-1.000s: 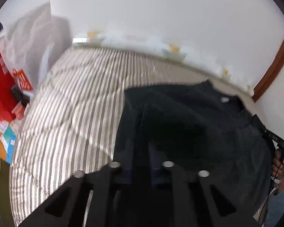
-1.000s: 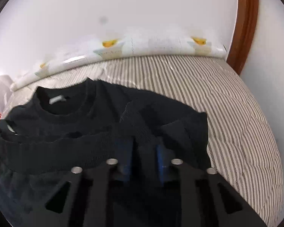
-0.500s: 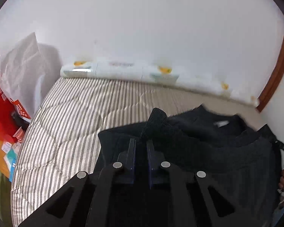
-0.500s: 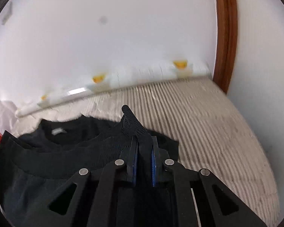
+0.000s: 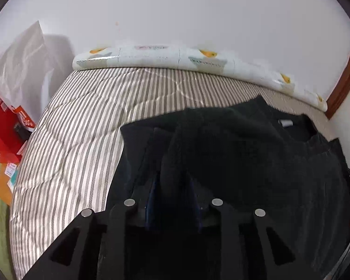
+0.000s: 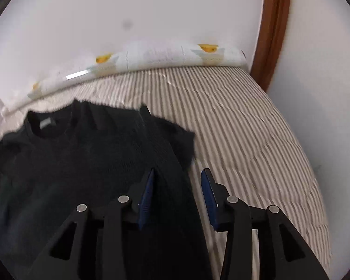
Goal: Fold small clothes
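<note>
At the far left of your left wrist view, red boxes [image 5: 2,130] stand beside the bed with a sheet of white paper [image 5: 23,65] leaning on the wall above them. The striped quilt [image 5: 77,140] covers the bed from there to the rolled floral bedding [image 5: 175,58] against the white wall.

Your left gripper [image 5: 172,186] sits low over the left edge of the black sweater [image 5: 245,158]. Its blue-padded fingers stand apart, and a ridge of dark knit rises up between them; the pads are so shadowed that you cannot tell from this view whether they touch the cloth or merely flank it. The sweater lies spread on the quilt, collar and white neck label [image 5: 284,123] toward the wall, with a wooden door frame [image 5: 343,79] at the far right.

In your right wrist view, the same black sweater [image 6: 81,163] fills the left half, its neck label [image 6: 45,123] toward the bedding roll [image 6: 170,56]. Your right gripper [image 6: 178,175] is spread wide and grips nothing: the left pad hangs over the sweater's right edge, the right pad over bare striped quilt [image 6: 256,140], and the garment's edge runs through the gap between them. The wooden door frame [image 6: 275,30] rises at the far right.
</note>
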`<state>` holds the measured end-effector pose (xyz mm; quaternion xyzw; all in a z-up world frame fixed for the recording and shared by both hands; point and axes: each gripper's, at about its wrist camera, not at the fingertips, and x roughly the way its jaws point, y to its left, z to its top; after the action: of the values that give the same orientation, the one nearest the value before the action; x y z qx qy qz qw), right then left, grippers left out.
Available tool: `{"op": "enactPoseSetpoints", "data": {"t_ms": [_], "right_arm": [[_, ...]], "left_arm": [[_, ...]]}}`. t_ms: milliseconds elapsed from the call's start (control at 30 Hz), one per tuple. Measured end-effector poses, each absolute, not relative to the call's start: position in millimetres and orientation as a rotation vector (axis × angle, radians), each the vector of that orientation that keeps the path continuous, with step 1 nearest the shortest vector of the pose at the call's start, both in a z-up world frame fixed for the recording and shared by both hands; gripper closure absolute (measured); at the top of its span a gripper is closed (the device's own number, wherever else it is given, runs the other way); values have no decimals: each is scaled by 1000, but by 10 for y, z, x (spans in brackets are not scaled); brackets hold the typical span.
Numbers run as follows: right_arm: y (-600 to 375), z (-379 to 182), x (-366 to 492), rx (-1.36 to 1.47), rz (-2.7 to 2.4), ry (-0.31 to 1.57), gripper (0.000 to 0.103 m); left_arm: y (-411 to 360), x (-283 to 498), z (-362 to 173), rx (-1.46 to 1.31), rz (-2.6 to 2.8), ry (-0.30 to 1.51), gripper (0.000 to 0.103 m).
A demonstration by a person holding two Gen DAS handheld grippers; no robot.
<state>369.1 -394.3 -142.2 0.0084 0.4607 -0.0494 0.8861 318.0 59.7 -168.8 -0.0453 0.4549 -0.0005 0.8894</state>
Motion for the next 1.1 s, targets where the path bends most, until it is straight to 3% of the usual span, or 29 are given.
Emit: {"op": "enactPoseSetpoints", "data": {"t_ms": [67,333,733,1100], "right_arm": [[-3971,-1413,3534,10,-110,963,62],[-3974,-1391,2913,-6,-137,971,62],[-3314,-965,2198,-13,-102,868,57],[-1385,-1187,2153,-154,197,912,50]], "left_arm": [[596,3062,-1712,-85,-1,959,69],[730,2514,-1635,-78,11,926,57],[1096,1557,-1630,-139,28,930,57],[1615,757,-1819,-250,-16,973,57]]}}
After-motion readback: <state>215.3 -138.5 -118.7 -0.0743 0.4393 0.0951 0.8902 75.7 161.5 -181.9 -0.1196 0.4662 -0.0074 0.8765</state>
